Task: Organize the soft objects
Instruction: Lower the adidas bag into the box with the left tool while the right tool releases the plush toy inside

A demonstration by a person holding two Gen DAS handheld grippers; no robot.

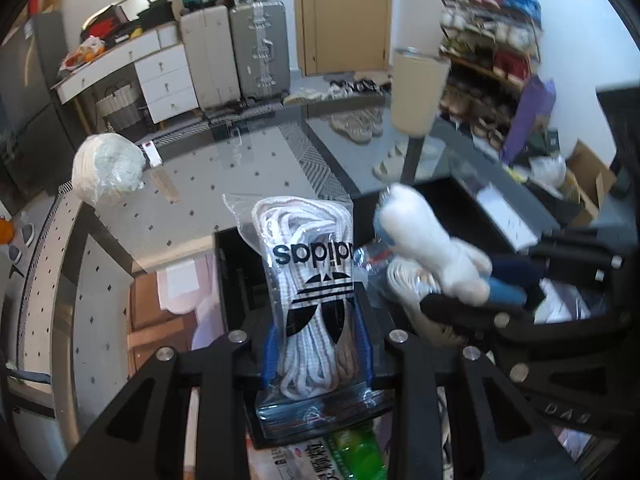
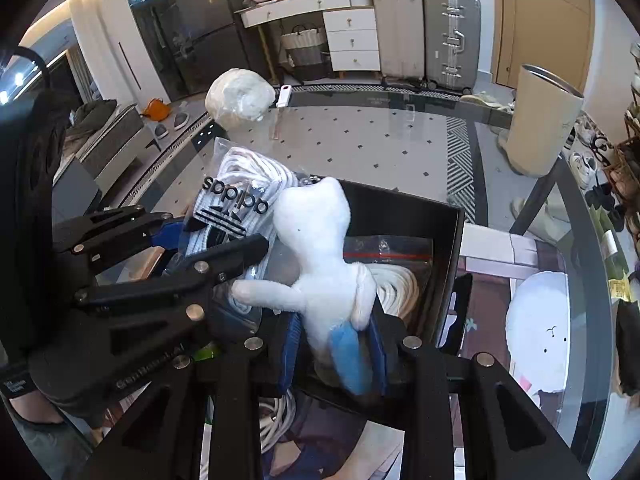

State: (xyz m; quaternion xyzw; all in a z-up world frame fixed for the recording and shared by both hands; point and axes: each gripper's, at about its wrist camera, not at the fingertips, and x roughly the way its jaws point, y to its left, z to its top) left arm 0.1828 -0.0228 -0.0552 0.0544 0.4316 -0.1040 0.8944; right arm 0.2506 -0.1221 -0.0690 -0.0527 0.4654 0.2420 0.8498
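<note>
Both clamped: left gripper [image 1: 320, 344] holds bagged white shoelaces [image 1: 308, 276], right gripper [image 2: 336, 344] holds white plush toy [image 2: 320, 256], lower centre, over black box [image 2: 452, 248].

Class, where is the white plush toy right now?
The white plush toy sits clamped in the right gripper, above the open black box, just right of the bag of white laces held by the left gripper.

**Materials and Finishes**

My left gripper [image 1: 320, 344], matt black plastic with blue pads, clamps a glossy clear plastic bag [image 1: 308, 280] of white woven laces. My right gripper [image 2: 336, 344] clamps a fuzzy white plush [image 2: 320, 256]. The box [image 2: 448, 240] is matt black; the table [image 2: 360, 140] is glossy glass.
</note>
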